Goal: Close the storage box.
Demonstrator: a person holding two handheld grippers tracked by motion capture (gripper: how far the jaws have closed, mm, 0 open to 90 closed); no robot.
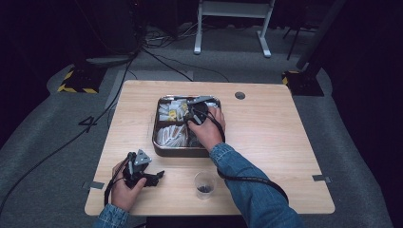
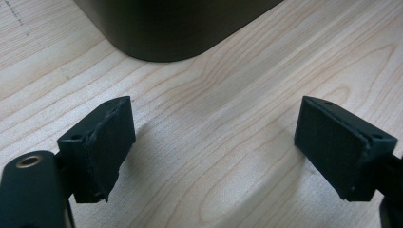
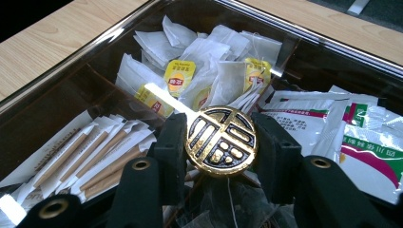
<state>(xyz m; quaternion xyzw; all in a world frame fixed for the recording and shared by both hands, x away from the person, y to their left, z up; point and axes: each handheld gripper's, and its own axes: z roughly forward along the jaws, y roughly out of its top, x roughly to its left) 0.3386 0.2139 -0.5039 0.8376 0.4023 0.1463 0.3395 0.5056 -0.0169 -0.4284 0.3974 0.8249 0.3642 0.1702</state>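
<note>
A metal tray (image 1: 178,151) with compartments stands mid-table. It holds white tea bags with yellow tags (image 3: 209,71), paper stick packets (image 3: 95,156) and green-and-red printed sachets (image 3: 361,137). My right gripper (image 3: 221,156) is over the tray's far right part (image 1: 196,114), shut on a round black-and-gold disc (image 3: 221,137) clamped between its pads. What the disc is fixed to I cannot tell. My left gripper (image 1: 159,175) rests low over the wood near the front left, jaws wide apart (image 2: 214,147) and nothing between them, pointing toward the tray's dark wall (image 2: 176,23).
A small clear plastic cup (image 1: 205,184) with something dark at its bottom stands near the front edge, beside the right forearm. The wooden table (image 1: 285,142) has a cable hole (image 1: 240,95) at the back. Cables and stand legs lie on the floor beyond.
</note>
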